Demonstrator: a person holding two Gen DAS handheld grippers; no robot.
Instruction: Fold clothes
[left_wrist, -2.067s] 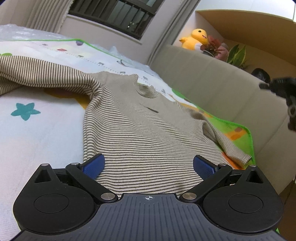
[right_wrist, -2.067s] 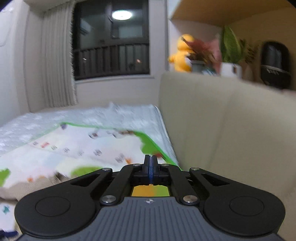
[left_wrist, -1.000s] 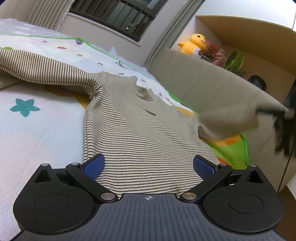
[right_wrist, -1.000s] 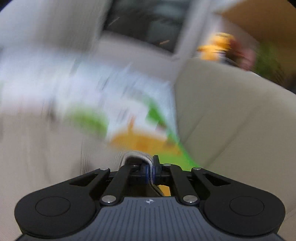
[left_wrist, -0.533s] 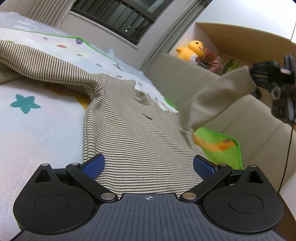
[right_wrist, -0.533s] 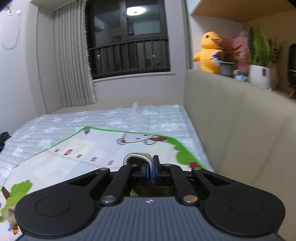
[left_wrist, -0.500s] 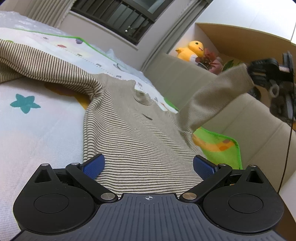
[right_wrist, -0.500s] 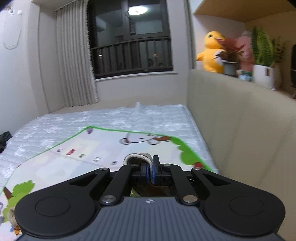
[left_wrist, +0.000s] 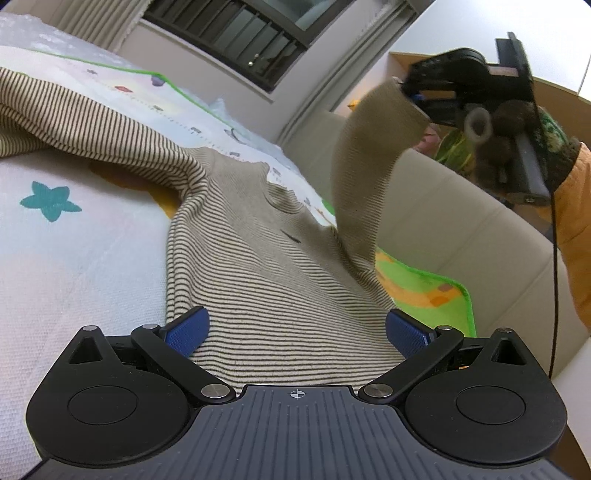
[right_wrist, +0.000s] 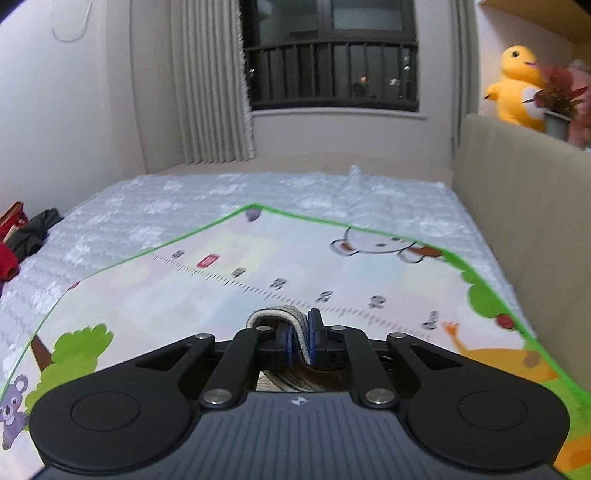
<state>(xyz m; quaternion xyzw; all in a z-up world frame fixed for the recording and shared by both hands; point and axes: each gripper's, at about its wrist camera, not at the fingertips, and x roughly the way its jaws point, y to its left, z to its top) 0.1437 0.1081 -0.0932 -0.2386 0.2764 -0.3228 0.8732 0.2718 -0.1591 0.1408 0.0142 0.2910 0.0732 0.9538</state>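
Observation:
A beige shirt with thin dark stripes (left_wrist: 266, 266) lies flat on a printed play mat (left_wrist: 66, 229). My left gripper (left_wrist: 294, 330) is open, low over the shirt's hem, its blue pads on either side of the cloth. My right gripper (right_wrist: 300, 341) is shut on the cuff (right_wrist: 275, 317) of the shirt's right sleeve. In the left wrist view the right gripper (left_wrist: 417, 98) holds that sleeve (left_wrist: 365, 166) lifted high above the shirt's body. The other sleeve (left_wrist: 92, 125) lies spread to the left.
A beige sofa back (left_wrist: 461, 229) runs along the right side of the mat. A yellow plush toy (right_wrist: 517, 88) and a potted plant (right_wrist: 557, 107) stand on the ledge above it. A window (right_wrist: 332, 55) and a curtain (right_wrist: 210, 81) are at the far wall. Dark and red clothes (right_wrist: 22, 240) lie at far left.
My right gripper has carried the sleeve cuff higher and leftward, over the shirt's body. My left gripper has stayed open at the hem.

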